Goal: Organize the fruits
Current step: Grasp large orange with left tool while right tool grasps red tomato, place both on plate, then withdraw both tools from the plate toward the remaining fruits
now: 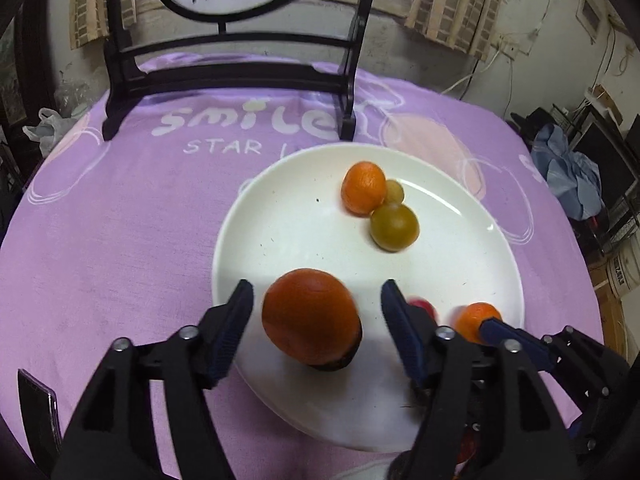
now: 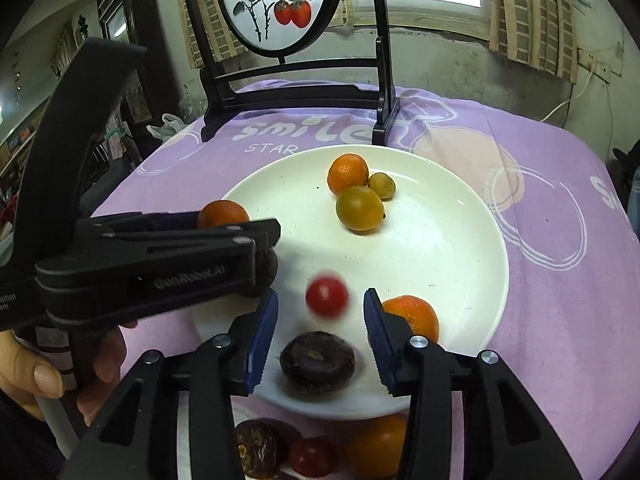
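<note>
A white plate (image 1: 288, 216) (image 2: 440, 248) lies on the purple cloth. At its back sit a small orange (image 1: 363, 188) (image 2: 347, 173), a yellow-green fruit (image 1: 394, 227) (image 2: 359, 208) and a smaller pale one (image 2: 382, 186). My left gripper (image 1: 316, 300) is open; a large orange (image 1: 310, 322) sits between its fingers, apart from both, over a dark fruit. My right gripper (image 2: 320, 308) is open; a blurred red cherry tomato (image 2: 327, 296) is between its fingers. A dark brown fruit (image 2: 317, 362) and an orange (image 2: 414, 316) lie on the plate near it.
A black wooden stand (image 1: 224, 80) (image 2: 296, 80) with a round painted panel stands behind the plate. A second white dish (image 2: 200, 440) at the near edge holds a dark fruit, a red tomato and an orange. A dark phone (image 1: 38, 412) lies at left.
</note>
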`<action>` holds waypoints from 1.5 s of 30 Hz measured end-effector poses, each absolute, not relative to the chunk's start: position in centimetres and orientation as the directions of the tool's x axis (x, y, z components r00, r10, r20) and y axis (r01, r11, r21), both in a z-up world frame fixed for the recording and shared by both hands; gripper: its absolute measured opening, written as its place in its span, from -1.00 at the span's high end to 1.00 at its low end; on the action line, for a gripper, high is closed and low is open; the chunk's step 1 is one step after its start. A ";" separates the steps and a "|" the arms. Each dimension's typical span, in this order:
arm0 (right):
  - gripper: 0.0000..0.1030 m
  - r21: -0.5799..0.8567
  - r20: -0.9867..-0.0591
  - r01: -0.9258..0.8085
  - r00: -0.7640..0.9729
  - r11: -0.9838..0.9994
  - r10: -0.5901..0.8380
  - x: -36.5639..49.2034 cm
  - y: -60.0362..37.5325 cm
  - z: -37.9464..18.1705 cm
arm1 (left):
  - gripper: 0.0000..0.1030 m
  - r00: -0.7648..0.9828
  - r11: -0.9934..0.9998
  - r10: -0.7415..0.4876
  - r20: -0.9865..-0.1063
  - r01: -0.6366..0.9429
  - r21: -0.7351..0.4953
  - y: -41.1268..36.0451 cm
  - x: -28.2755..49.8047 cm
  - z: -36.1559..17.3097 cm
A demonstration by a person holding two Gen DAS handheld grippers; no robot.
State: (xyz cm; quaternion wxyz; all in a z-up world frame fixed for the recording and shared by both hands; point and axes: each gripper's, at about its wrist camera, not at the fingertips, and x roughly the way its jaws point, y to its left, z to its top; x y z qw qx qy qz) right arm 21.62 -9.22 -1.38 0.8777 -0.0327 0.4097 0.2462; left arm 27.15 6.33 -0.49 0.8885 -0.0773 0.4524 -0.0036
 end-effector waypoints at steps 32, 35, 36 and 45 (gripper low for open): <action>-0.16 0.066 -0.814 -0.301 0.535 0.951 0.226 7.3 -21.7 -6.7 | -0.82 0.588 0.997 -0.072 -0.806 0.062 -0.043 1.2 9.0 -3.8; -0.17 0.045 -0.819 -0.306 0.533 0.951 0.211 7.7 -21.0 -6.8 | -0.83 0.574 0.996 -0.088 -0.814 0.068 -0.060 1.4 9.0 -4.2; -0.17 0.040 -0.821 -0.309 0.532 0.950 0.207 7.9 -20.9 -6.8 | -0.83 0.567 0.995 -0.096 -0.818 0.071 -0.067 1.4 9.1 -4.3; -0.17 -0.015 -0.839 -0.317 0.519 0.948 0.161 11.5 -19.7 -6.6 | -0.83 0.535 0.991 -0.125 -0.835 0.112 -0.077 0.5 9.2 -5.3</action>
